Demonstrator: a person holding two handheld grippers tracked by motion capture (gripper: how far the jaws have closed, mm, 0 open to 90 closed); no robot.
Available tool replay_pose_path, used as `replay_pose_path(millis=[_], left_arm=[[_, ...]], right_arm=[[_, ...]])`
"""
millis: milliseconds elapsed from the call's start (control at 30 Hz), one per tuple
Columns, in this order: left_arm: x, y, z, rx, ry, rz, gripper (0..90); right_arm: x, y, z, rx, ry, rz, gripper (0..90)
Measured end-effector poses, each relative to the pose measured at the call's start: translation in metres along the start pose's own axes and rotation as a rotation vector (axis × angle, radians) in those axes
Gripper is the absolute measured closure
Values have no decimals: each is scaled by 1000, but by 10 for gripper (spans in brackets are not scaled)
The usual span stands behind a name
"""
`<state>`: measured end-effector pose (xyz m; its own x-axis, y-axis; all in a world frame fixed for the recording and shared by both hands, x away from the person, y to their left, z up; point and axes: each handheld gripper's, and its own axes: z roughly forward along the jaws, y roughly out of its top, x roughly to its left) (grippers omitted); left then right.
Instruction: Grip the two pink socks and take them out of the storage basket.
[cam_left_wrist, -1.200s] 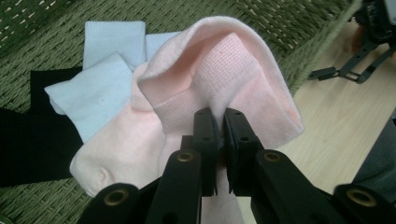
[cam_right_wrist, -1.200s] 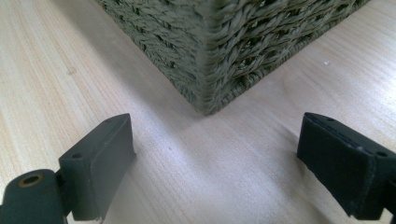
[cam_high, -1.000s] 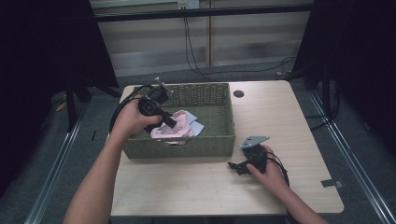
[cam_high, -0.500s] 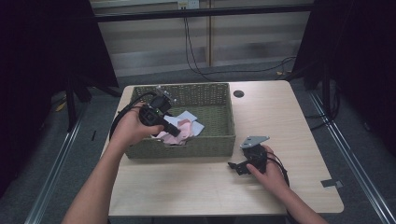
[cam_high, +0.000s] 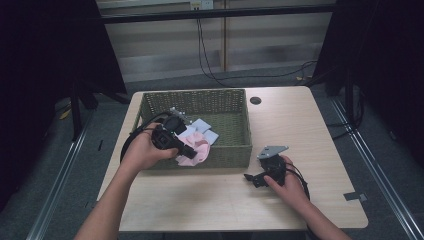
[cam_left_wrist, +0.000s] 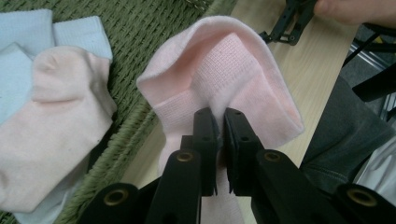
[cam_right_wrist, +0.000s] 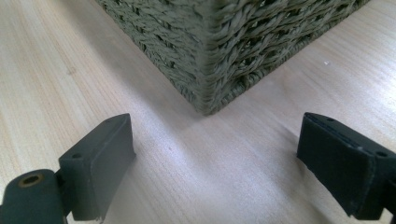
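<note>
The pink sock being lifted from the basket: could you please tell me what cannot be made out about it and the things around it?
- Pink sock: lower end, left gripper view, hidden behind the left tool.
- Socks in the basket: their number, high view, hand and left tool cover them.
- Right tool: its jaw gap, high view, too small.

No readable text, label, brand, number or sign appears on anything in these views

The high view looks forward and down on the whole table (cam_high: 320, 130). The left gripper view sits close over the basket (cam_left_wrist: 140, 32) rim, looking across (probably downward) toward the table edge. The right gripper view, low on the tabletop, faces the basket's (cam_right_wrist: 224, 42) near corner; all three share it.
</note>
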<state>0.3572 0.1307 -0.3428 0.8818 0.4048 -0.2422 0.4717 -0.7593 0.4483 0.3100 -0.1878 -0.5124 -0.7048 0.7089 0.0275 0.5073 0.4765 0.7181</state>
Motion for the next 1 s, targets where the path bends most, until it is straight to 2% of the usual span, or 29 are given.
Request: replay_pose_path(millis=[67,167,200,333,367,633,700,767,1000], left_arm=[[-1,-2,4,7,-8,12,836],[-4,-5,11,5,-12,7,835],[-4,-5,13,18,-19,23,835],[-8,-8,21,21,-25,27,833],[-8,-8,23,35,-21,33,833],[-7,-16,41,54,-25,33,824],[-8,-18,46,42,-28,28,824],[-9,-18,50,53,-8,41,821],[-9,-23,61,48,-20,36,808]], right_arm=[[0,0,0,-1,0,-1,102],[0,0,0,0,0,0,102],[0,0,0,0,0,0,102],[0,0,0,0,0,0,102],[0,0,0,0,0,0,102],[0,0,0,0,0,0,102],[0,0,0,0,0,1,102],[0,0,0,0,0,0,102],[0,0,0,0,0,-1,102]])
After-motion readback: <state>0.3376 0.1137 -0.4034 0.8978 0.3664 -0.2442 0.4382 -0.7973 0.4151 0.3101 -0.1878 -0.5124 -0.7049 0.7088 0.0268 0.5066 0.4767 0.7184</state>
